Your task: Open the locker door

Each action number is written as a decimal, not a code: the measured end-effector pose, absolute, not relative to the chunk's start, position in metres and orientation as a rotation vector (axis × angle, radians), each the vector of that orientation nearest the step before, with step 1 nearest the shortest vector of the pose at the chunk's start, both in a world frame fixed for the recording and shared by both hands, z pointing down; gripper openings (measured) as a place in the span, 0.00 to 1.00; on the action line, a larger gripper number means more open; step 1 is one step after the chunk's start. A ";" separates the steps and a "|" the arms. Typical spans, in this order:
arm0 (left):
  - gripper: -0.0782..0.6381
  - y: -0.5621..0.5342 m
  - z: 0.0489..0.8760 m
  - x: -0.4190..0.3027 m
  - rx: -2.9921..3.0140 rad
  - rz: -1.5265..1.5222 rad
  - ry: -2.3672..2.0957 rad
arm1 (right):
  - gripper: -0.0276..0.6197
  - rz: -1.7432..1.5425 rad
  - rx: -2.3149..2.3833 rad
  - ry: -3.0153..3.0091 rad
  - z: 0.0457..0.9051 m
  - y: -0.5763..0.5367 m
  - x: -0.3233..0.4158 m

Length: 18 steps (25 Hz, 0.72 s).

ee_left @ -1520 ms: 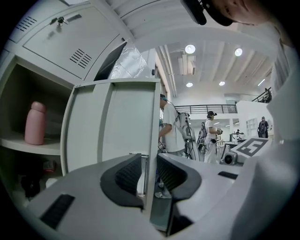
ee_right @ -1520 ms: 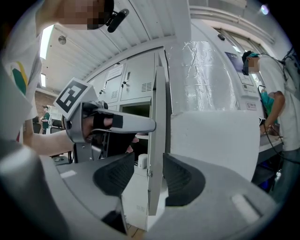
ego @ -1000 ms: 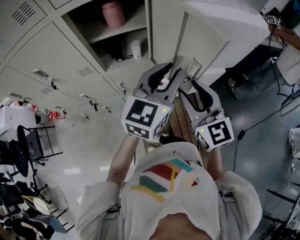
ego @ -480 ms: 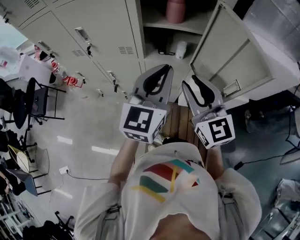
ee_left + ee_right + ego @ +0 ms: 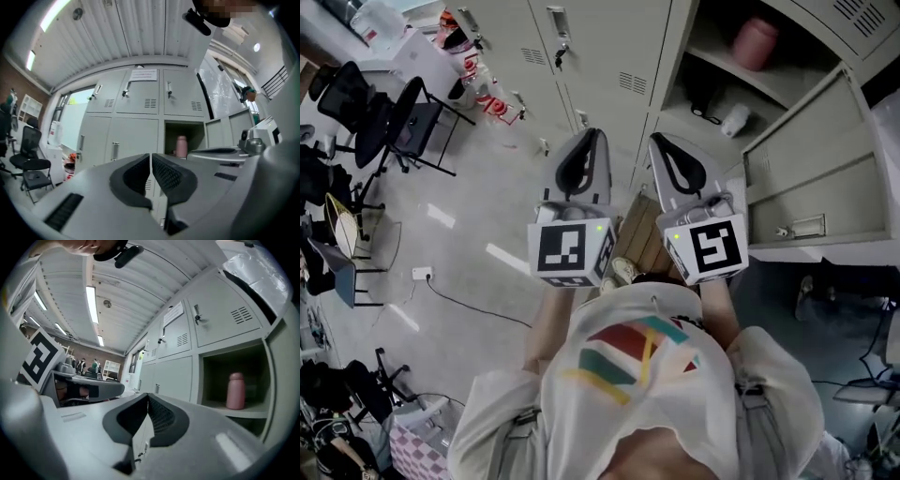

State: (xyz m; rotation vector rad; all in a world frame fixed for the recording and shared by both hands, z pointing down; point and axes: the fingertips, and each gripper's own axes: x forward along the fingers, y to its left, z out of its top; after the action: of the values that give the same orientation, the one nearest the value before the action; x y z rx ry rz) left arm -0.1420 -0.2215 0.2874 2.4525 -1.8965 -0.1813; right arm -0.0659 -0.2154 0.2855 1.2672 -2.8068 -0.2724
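The locker door (image 5: 811, 169) stands swung open at the right of the head view. Its compartment (image 5: 727, 89) holds a pink bottle (image 5: 755, 42) on a shelf and a small white item (image 5: 733, 120) below. My left gripper (image 5: 589, 134) and right gripper (image 5: 660, 140) are side by side in front of me, well short of the lockers, both shut and empty. In the left gripper view the left gripper (image 5: 150, 156) points at the open compartment and the pink bottle (image 5: 181, 146). In the right gripper view the right gripper (image 5: 148, 397) is left of the pink bottle (image 5: 235, 390).
Closed lockers (image 5: 581, 47) with handles run along the wall to the left. Black chairs (image 5: 403, 122) and red-and-white items (image 5: 487, 98) stand at the left. A wooden bench (image 5: 639, 234) lies below the grippers. A cable (image 5: 459, 300) runs across the floor.
Both grippers have drawn back from the open door and their jaws have closed. The head view has swung, so the lockers and the open compartment now sit further right.
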 end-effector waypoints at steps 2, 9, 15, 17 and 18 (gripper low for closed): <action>0.15 -0.213 0.290 -0.165 2.377 -0.161 -2.012 | 0.05 -0.274 1.209 -2.834 0.285 -0.213 -0.087; 0.15 -0.186 0.303 -0.222 2.167 -0.121 -2.306 | 0.05 -0.206 1.069 -2.909 0.301 -0.211 -0.137; 0.15 -0.179 0.302 -0.236 2.094 -0.112 -2.375 | 0.05 -0.152 0.942 -2.955 0.311 -0.199 -0.162; 0.15 -0.179 0.303 -0.236 2.098 -0.109 -2.380 | 0.05 -0.162 0.950 -2.939 0.313 -0.198 -0.164; 0.15 -0.178 0.303 -0.236 2.099 -0.108 -2.379 | 0.05 -0.160 0.957 -2.935 0.313 -0.198 -0.165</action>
State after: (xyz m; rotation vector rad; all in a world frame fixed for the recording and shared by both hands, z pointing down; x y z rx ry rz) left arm -0.2357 -0.1784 0.3031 2.0989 -2.3789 -0.1081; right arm -0.1647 -0.1978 0.3132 0.9572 -2.9352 -0.1605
